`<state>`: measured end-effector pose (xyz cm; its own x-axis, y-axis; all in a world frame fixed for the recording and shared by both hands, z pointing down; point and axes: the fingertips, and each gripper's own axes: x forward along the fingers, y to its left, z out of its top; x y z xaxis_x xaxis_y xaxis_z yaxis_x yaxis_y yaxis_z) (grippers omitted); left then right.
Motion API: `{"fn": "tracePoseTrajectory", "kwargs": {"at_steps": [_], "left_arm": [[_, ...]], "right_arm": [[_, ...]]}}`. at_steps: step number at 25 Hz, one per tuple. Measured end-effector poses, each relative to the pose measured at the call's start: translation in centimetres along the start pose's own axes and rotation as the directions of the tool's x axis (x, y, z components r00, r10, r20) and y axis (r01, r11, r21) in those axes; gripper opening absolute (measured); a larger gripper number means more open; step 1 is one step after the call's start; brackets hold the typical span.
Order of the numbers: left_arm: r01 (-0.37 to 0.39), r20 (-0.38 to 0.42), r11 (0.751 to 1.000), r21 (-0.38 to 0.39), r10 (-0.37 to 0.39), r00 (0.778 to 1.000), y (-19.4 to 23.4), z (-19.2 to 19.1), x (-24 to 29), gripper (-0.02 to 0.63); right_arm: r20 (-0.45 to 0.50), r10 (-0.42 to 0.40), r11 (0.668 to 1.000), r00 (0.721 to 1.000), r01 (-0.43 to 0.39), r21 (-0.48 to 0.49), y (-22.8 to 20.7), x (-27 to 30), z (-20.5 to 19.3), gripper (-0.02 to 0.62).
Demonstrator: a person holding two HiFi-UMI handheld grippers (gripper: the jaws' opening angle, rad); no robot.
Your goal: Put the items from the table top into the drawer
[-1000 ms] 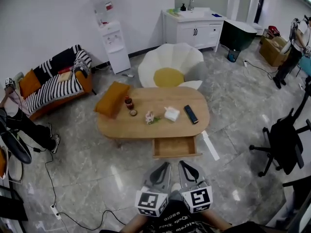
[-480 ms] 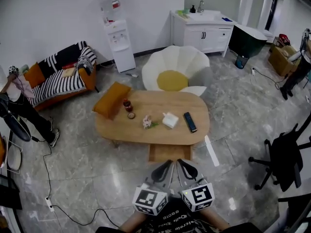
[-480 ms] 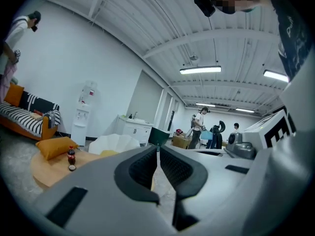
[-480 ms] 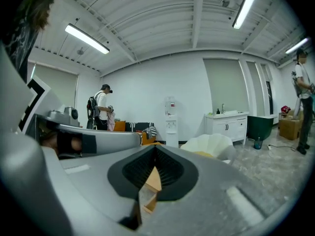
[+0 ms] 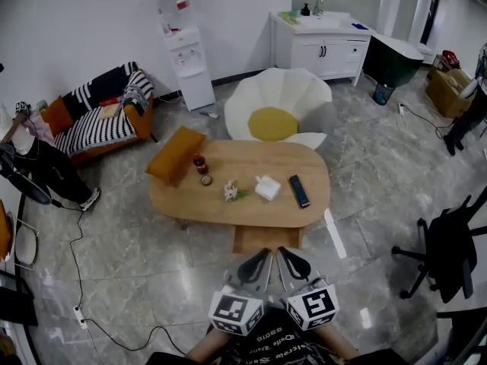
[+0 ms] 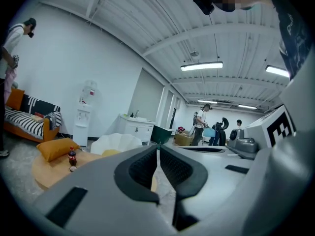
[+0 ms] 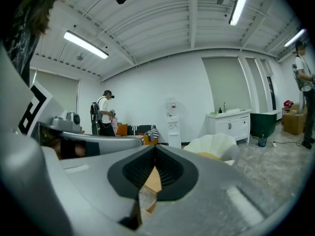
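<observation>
both grippers sit low in the head view, close in front of the person's body, side by side w/ marker cubes facing up and forearms just showing at the bottom edge. left gripper (image 5: 262, 255) and right gripper (image 5: 285, 254) point fwd toward the table (image 5: 251, 213), about level w/ a slight downward tilt, tips leaning in toward each other like a narrow v but not touching. left gripper view: jaws of the left gripper (image 6: 157, 149) are pressed together at the tips, nothing between the pads. right gripper view: right gripper (image 7: 155, 149) is likewise closed and empty. the drawer (image 5: 266, 239) stands pulled out from the table's near edge, just beyond the tips in the head view; neither gripper touches it. task items all lie on the tabletop: small bottle (image 5: 201, 163) near the left end, a little round thing (image 5: 206, 179) just beside it, a small pinkish item (image 5: 230, 192) mid-table, white box (image 5: 268, 187) next to that, dark remote (image 5: 298, 191) toward the right. an orange cushion (image 5: 176, 155) overhangs the table's left end.
</observation>
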<state>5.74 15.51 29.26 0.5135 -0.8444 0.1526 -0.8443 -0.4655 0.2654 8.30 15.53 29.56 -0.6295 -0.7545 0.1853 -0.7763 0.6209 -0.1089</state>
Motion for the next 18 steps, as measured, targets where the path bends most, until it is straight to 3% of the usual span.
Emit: {"fn": "tracePoseTrajectory", "kwargs": {"at_steps": [18], "left_arm": [[0.046,-0.044,0.999,-0.011,-0.046,0.998,5.8,1.0,3.6,0.028]], "right_arm": [[-0.014,-0.055,0.997,0.998,0.056,0.055,-1.6,6.0,0.0,0.002]]}}
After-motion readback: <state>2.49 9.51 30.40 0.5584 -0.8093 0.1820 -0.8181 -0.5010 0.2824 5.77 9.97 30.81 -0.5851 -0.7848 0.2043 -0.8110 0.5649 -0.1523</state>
